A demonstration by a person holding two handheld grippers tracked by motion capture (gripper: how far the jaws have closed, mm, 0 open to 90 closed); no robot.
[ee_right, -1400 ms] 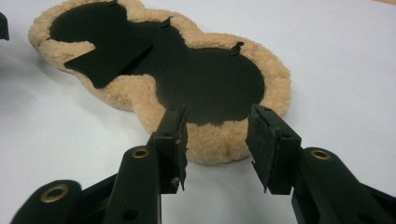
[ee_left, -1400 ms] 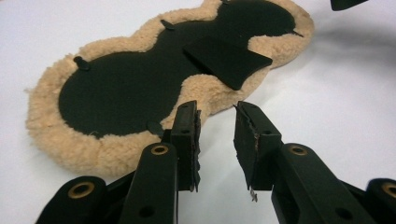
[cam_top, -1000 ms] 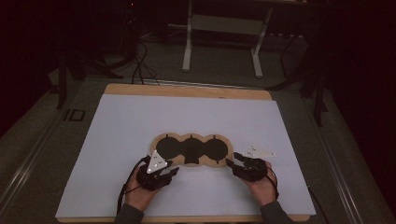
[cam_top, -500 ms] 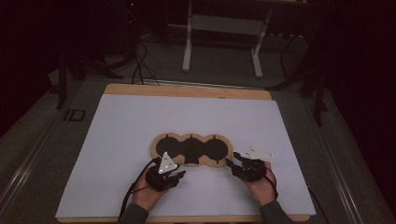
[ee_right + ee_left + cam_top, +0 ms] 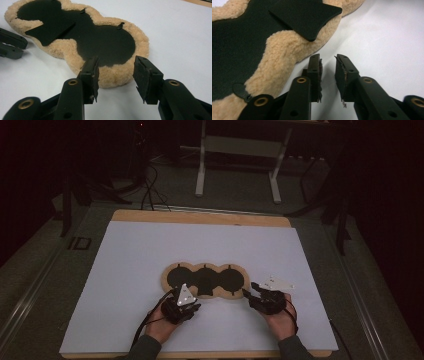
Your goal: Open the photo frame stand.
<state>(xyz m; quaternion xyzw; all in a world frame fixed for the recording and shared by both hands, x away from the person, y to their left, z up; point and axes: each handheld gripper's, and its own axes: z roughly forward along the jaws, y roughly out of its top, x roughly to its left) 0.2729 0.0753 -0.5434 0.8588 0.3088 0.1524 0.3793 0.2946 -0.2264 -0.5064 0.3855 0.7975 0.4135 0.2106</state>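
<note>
- White tabletop lies open left, right and beyond the fleece pad, the one obstacle at centre.
- A black flap (loose-lying) overhangs the pad's near rim beside the left gripper.

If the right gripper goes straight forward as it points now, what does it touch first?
Most likely the fleecy tan rim of the black-centred fleece pad, which lies just ahead of the right gripper with its open jaws.

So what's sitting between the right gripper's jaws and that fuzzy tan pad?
Nothing: in the right gripper view, the right gripper stands open just short of the fleece pad, with bare white table cover between.
</note>
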